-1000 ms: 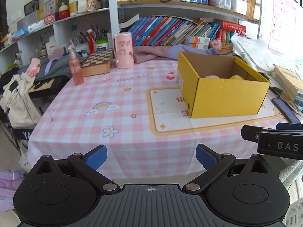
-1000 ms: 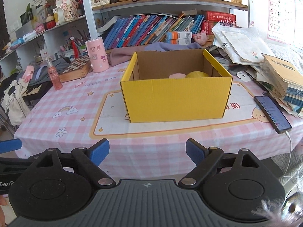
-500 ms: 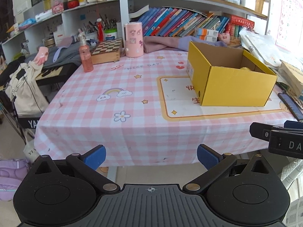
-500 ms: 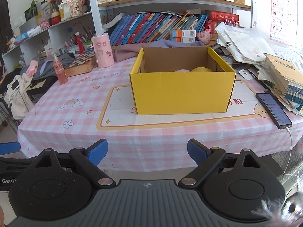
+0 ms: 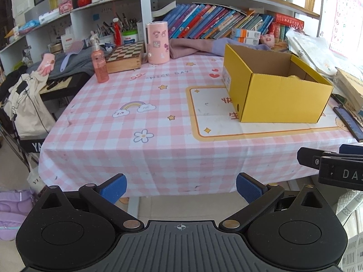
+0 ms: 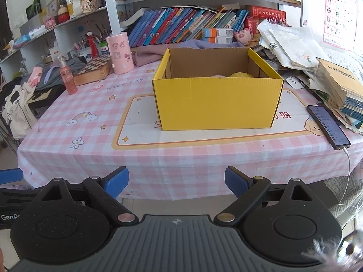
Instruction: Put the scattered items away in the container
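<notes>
A yellow cardboard box point(image 6: 217, 104) stands open on the pink checked tablecloth point(image 6: 95, 127); it also shows in the left wrist view point(image 5: 279, 97). A pink item point(image 6: 217, 76) and a yellow item point(image 6: 241, 74) peek over its rim. My left gripper point(image 5: 181, 187) is open and empty, off the table's front edge. My right gripper point(image 6: 176, 181) is open and empty, also in front of the table, facing the box. The right gripper's side shows at the right of the left wrist view point(image 5: 333, 165).
At the back stand a pink spray bottle point(image 5: 99, 64), a chessboard box point(image 5: 126, 56) and a pink cylinder point(image 5: 157, 42). A phone point(image 6: 327, 127) lies at the right edge by stacked books point(image 6: 342, 88). Bookshelves point(image 6: 192, 22) stand behind; a chair with clothes point(image 5: 27, 104) is on the left.
Both grippers have drawn back from the table and risen slightly; the box and table look farther away. Both stayed open and empty.
</notes>
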`<state>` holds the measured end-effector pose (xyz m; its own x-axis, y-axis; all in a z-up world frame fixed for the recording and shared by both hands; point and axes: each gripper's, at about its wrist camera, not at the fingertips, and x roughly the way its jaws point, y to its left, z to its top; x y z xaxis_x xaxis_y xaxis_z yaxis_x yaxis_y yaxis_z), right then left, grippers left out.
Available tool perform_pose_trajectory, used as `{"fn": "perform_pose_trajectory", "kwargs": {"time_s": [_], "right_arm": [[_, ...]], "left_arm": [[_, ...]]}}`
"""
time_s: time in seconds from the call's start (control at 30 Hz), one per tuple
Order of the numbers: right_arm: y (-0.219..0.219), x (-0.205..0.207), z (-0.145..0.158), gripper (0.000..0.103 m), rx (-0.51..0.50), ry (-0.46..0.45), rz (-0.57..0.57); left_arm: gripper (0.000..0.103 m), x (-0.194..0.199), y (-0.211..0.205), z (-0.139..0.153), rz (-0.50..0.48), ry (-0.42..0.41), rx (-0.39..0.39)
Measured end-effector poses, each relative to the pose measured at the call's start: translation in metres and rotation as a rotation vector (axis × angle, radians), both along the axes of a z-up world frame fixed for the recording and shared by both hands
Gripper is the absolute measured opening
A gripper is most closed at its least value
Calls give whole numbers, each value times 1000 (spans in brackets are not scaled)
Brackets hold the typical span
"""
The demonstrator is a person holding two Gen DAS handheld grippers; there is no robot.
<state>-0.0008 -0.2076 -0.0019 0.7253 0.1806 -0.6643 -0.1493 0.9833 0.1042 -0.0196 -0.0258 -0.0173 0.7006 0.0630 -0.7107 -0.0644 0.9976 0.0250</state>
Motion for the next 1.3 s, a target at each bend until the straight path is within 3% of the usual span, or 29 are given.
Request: {"fn": "perform_pose_trajectory", "kwargs": {"time_s": [1.3], "right_arm": [[5,5,-2,94,-18,11,-8]], "left_arm": [[103,5,10,-3,-11,13,-45]]}}
